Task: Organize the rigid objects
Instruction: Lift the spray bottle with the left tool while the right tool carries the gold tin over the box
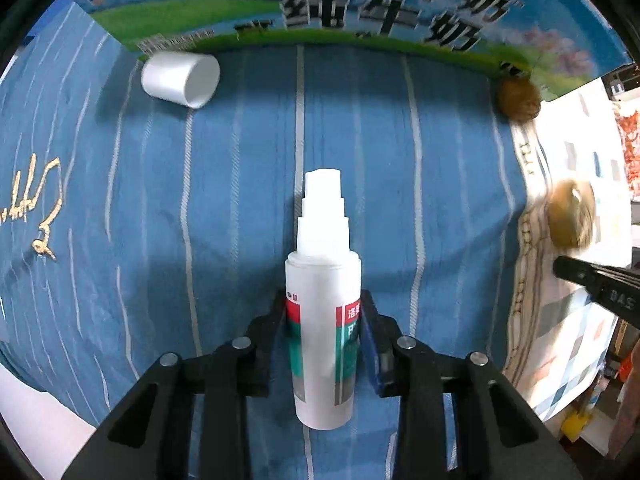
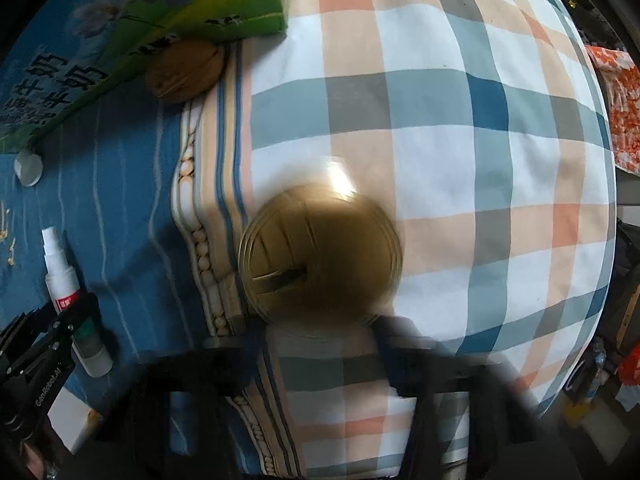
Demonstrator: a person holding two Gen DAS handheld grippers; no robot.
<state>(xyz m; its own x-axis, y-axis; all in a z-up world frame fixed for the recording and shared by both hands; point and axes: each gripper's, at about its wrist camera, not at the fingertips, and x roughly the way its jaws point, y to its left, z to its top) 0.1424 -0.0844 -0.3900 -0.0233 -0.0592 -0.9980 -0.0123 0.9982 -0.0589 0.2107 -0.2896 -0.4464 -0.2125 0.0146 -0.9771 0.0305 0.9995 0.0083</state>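
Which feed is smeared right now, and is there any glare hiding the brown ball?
Right wrist view: the brown ball and right gripper are motion-blurred, with a bright glare patch at the ball's top edge. Left wrist view: sharp on the spray bottle in the left gripper; fisheye bends the milk carton.

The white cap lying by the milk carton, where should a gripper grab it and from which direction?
Grip the white cap across its round wall, coming down from above. It lies on its side on the blue cloth, open end facing right, so the curved sides are exposed.

Cap (image 1: 181,79) and walnut (image 1: 518,100) lie against the carton (image 1: 360,8) behind the bottle (image 1: 323,300).
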